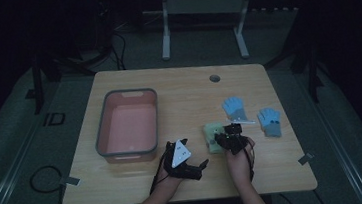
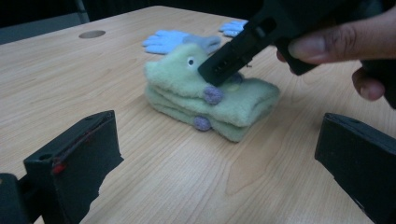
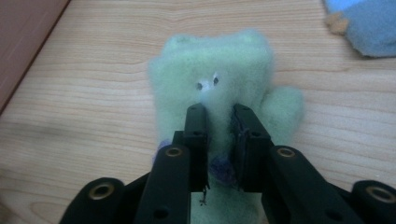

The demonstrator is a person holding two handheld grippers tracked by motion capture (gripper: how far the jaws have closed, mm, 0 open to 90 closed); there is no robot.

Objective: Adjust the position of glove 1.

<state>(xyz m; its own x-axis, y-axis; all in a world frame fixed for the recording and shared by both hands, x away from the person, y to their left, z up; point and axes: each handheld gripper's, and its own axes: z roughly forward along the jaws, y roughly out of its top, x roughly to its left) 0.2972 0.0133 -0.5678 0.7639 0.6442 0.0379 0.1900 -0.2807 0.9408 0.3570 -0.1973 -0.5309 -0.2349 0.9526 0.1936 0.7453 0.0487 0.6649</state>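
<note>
Two pale green fleece gloves (image 1: pixel 213 135) lie stacked on the wooden table (image 1: pixel 183 96), with small eyes and purple dots on them (image 2: pixel 219 105). My right gripper (image 3: pixel 219 109) points down onto the top glove (image 3: pixel 219 65); its jaws stand a narrow gap apart with a ridge of fleece between them. From the left gripper view, the right gripper (image 2: pixel 229 60) rests on top of the stack, held by a hand (image 2: pixel 345 44). My left gripper (image 2: pixel 219 140) waits open and wide, just left of the stack, with nothing in it (image 1: pixel 200 166).
A pink bin with a grey rim (image 1: pixel 102 124) stands at the left of the table; its wall (image 3: pixel 23 37) is close to the green gloves. Two blue gloves (image 1: pixel 235 109) (image 1: pixel 270 121) lie right of the stack. A cable hole (image 1: pixel 215 78) sits near the far edge.
</note>
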